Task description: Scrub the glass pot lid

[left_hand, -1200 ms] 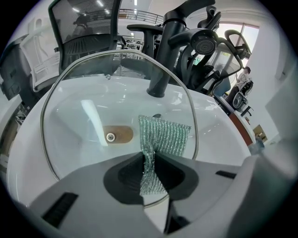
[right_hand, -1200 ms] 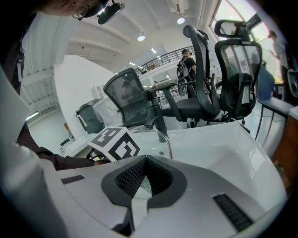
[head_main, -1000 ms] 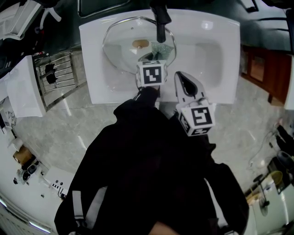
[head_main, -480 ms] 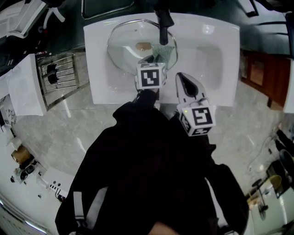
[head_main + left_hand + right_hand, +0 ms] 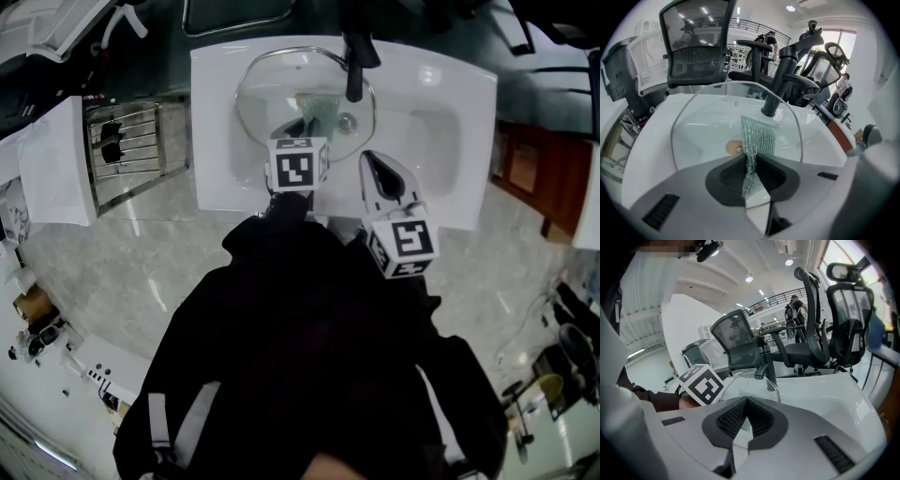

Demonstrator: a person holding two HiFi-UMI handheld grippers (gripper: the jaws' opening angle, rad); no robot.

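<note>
The round glass pot lid point(image 5: 281, 112) lies in the white sink basin point(image 5: 422, 131) under the black faucet point(image 5: 354, 64). My left gripper point(image 5: 298, 129) is shut on a green mesh scrub cloth point(image 5: 317, 105), which rests on the lid. In the left gripper view the cloth point(image 5: 758, 136) hangs from the left gripper point(image 5: 750, 157) just right of the lid's tan knob point(image 5: 735, 147), with the lid's point(image 5: 703, 126) metal rim ringing it. My right gripper point(image 5: 372, 161) hovers over the sink's front rim, right of the lid. The right gripper point(image 5: 746, 401) is shut with nothing in it.
A metal wire rack point(image 5: 136, 150) and a white box point(image 5: 52, 159) stand left of the sink on the marble floor. Wooden furniture point(image 5: 530, 155) sits to the right. Black office chairs point(image 5: 696, 56) stand behind the sink.
My left gripper has dragged the cloth leftward across the lid, toward its knob, and pulled back a little. The right gripper has stayed put. The head view shifted slightly.
</note>
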